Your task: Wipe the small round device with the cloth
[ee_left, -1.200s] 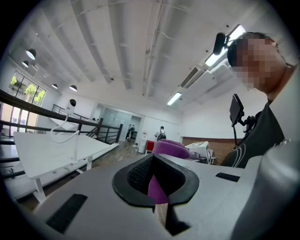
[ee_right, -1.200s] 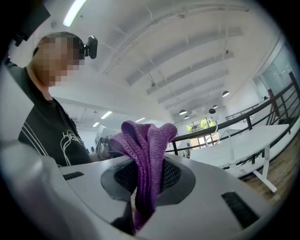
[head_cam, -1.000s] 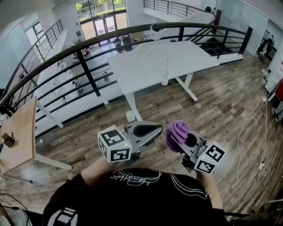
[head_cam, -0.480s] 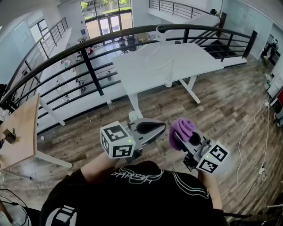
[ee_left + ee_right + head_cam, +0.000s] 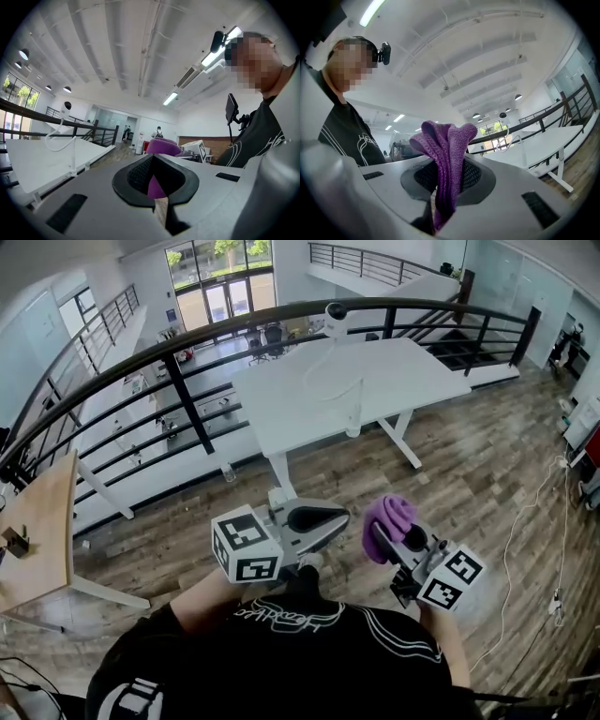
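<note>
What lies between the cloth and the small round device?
Head view: wooden floor and the white tabletop lie between cloth and device.

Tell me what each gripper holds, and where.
Right gripper: cloth, pinched where it is bunched, its folds sticking out past the jaws. Left gripper: shut, holding nothing.

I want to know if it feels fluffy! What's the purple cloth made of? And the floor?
The purple cloth looks like soft microfibre or a fine knit: a tiny looped weave, floppy folds and no shine. The floor looks like wood planks, or maybe wood-look laminate: streaky brown grain, board lines and a faint sheen.
</note>
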